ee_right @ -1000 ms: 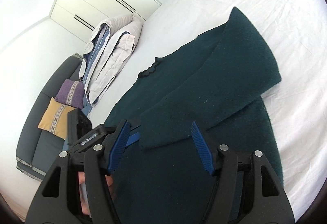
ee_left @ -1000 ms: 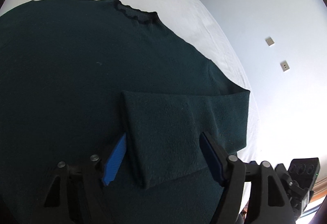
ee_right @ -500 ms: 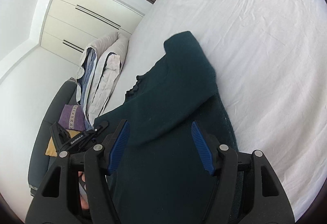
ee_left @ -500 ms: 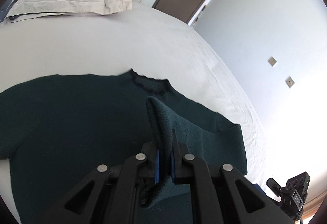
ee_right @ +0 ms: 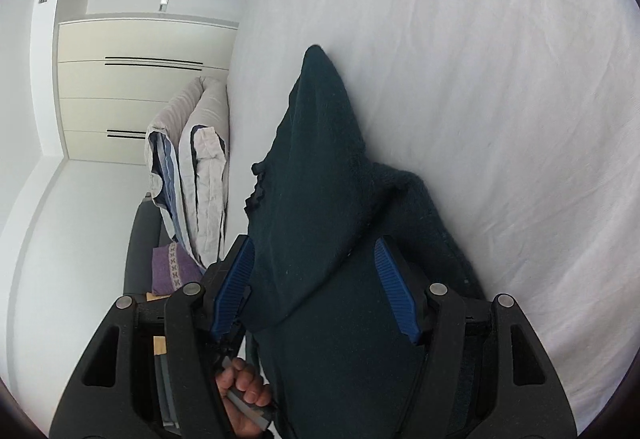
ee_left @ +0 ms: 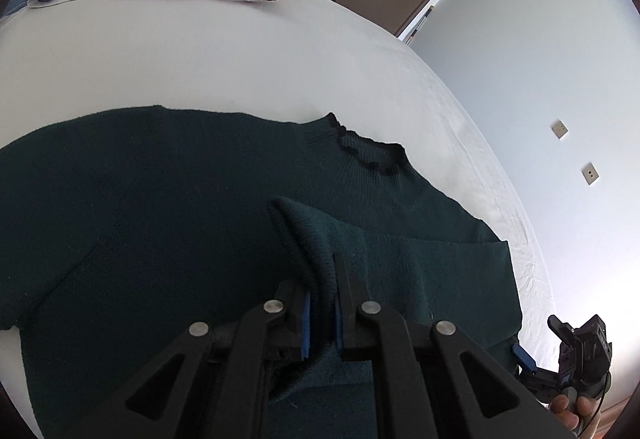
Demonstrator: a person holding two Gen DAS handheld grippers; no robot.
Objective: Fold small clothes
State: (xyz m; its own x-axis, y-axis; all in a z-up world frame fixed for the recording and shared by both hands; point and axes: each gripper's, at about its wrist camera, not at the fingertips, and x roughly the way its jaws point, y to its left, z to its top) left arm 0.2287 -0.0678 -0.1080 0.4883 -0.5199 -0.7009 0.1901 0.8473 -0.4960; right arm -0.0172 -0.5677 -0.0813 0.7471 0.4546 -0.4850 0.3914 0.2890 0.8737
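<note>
Two tongs — left tongs (ee_left: 320, 313) clamp sweater cuff (ee_left: 304, 239); right tongs (ee_right: 316, 287) gape astride sweater (ee_right: 320, 167).

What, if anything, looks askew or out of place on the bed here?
Nothing stands out. The dark green sweater lies on the white sheet, its sleeve cuff pinched in the left gripper; the right gripper is open over it.

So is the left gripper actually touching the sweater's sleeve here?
Touching. The left wrist view shows the left gripper shut on the folded sleeve of the dark green sweater, with the knit pinched between both blue pads.
</note>
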